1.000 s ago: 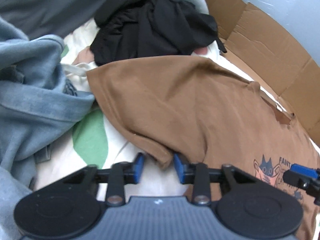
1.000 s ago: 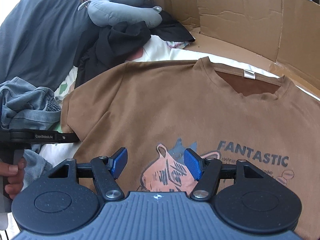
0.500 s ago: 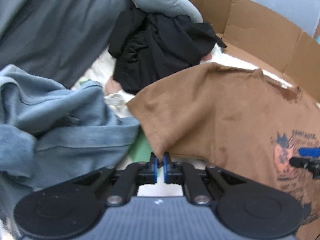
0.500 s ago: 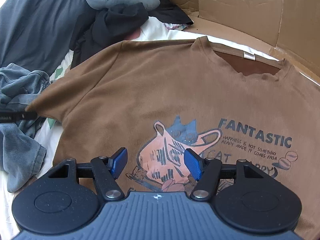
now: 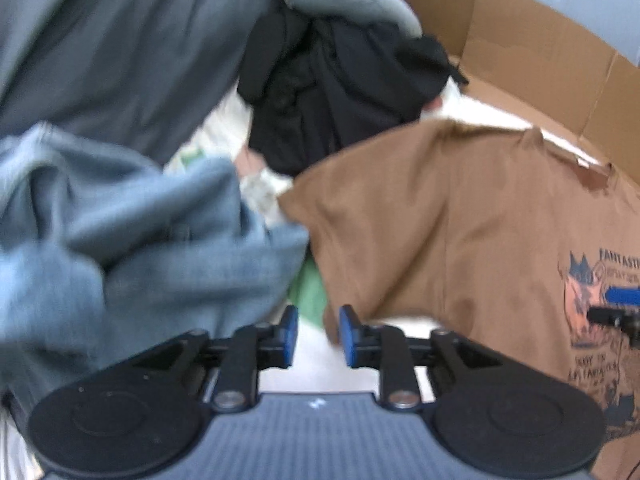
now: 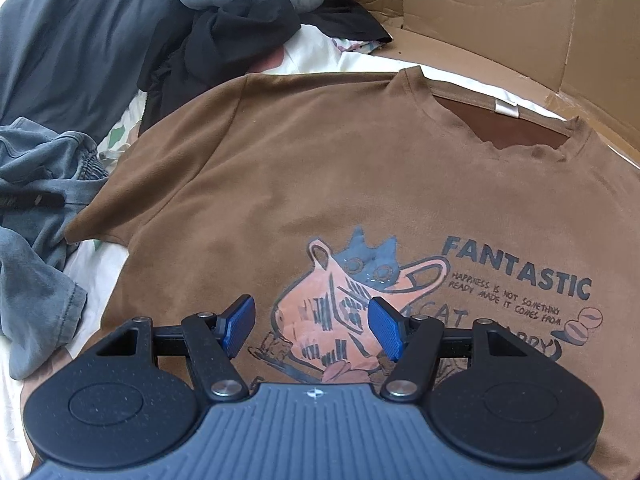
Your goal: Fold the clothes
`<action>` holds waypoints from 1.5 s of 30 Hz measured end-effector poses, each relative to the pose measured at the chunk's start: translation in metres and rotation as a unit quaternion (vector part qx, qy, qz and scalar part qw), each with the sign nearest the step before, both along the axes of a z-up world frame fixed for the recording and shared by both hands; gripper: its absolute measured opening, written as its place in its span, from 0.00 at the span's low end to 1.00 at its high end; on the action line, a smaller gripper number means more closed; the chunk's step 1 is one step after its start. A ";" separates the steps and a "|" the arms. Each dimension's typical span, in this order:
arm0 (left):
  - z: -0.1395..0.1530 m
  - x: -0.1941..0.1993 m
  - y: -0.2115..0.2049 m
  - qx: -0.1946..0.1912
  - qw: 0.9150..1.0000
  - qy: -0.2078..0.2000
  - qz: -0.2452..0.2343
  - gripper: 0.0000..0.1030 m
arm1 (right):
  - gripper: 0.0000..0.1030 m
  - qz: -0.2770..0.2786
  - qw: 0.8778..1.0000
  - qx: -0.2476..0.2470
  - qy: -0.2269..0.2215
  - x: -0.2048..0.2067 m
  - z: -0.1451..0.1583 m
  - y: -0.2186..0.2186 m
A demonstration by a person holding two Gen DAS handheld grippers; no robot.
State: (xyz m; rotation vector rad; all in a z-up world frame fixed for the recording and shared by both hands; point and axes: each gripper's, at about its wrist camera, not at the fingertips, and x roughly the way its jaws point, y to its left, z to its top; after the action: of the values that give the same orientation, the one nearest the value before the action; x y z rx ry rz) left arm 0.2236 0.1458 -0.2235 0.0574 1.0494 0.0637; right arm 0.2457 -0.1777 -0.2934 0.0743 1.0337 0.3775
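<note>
1. Brown cotton T-shirt with cat print [image 6: 360,184] lying flat, print up, on white bedsheet [image 6: 100,268]; sleeve spread out.
2. Left gripper [image 5: 314,330] just opening, sleeve edge released; right gripper [image 6: 312,320] wide open, empty, above print.
3. No fold made yet.

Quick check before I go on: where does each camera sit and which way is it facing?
Left wrist: on the left gripper, angled down at the brown T-shirt sleeve edge and blue jeans; its jaws, just opening, hold nothing.
Right wrist: on the right gripper, angled down over the shirt's print, jaws open.
Shared: T-shirt, jeans, black clothes, cardboard; each glimpses the other gripper.
</note>
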 end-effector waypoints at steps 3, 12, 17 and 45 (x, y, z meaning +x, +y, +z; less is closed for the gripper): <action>0.003 0.023 -0.006 0.028 1.000 -0.005 -0.010 0.27 | 0.67 0.003 1.000 0.001 -0.002 -0.001 0.002 0.003; -0.021 0.089 -0.005 0.042 0.999 0.003 -0.014 0.29 | 0.67 -0.013 1.000 0.012 0.001 0.000 0.005 0.002; -0.047 0.100 0.012 0.032 0.999 -0.001 0.019 0.17 | 0.67 -0.008 1.000 0.010 0.000 0.000 0.006 0.005; -0.070 0.111 0.062 0.051 0.996 0.025 0.069 0.03 | 0.67 -0.012 1.000 0.006 0.010 -0.004 -0.003 0.000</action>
State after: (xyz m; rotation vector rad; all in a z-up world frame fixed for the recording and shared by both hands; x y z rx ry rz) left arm 0.3349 0.2079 -0.2934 0.0790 1.0989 0.2411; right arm 0.2415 -0.1779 -0.2961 0.1021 1.0497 0.3617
